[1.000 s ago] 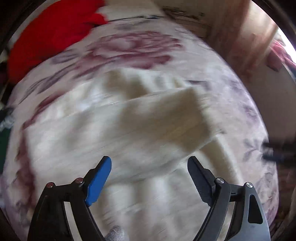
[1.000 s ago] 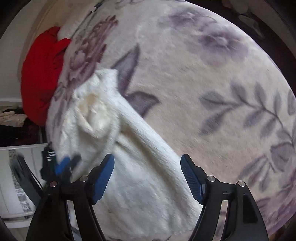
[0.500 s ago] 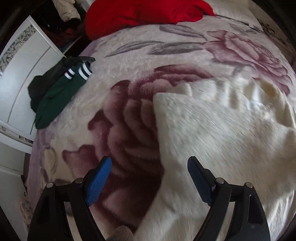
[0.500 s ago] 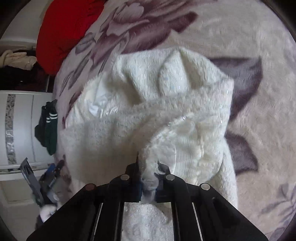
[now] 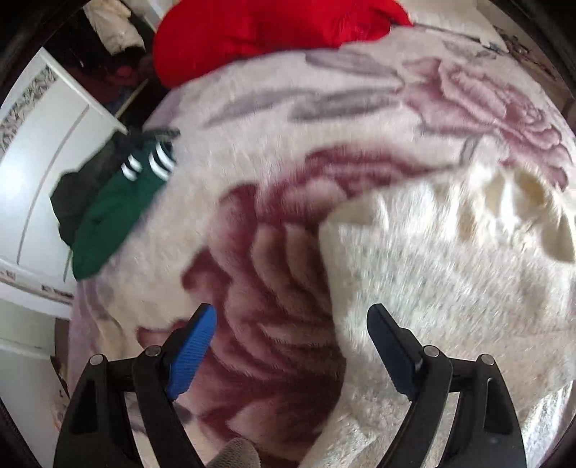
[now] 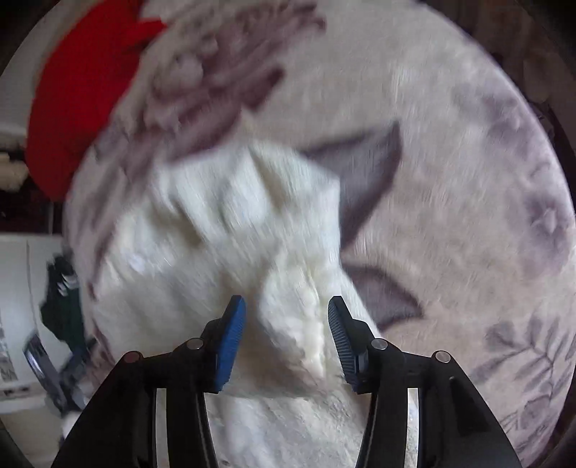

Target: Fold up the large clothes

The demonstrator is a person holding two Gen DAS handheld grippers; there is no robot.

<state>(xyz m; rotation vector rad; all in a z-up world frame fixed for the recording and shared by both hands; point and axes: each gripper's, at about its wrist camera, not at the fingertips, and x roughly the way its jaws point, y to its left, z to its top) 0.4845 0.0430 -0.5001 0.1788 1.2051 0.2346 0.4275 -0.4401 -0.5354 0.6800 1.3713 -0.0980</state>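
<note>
Right gripper [image 6: 286,333] hangs with its jaws parted around a raised fold of the cream fleece garment [image 6: 223,252], not pinching it; left gripper [image 5: 291,351] is spread wide over the floral blanket [image 5: 273,201], the garment's edge just beside its right finger; a red garment [image 5: 259,32] lies well apart

No readable text, label or number appears anywhere

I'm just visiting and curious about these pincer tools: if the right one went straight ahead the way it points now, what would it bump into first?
Most likely the cream fleece garment. The right gripper is open, with a raised fold of it between its fingers. Blur makes the depth uncertain.
</note>
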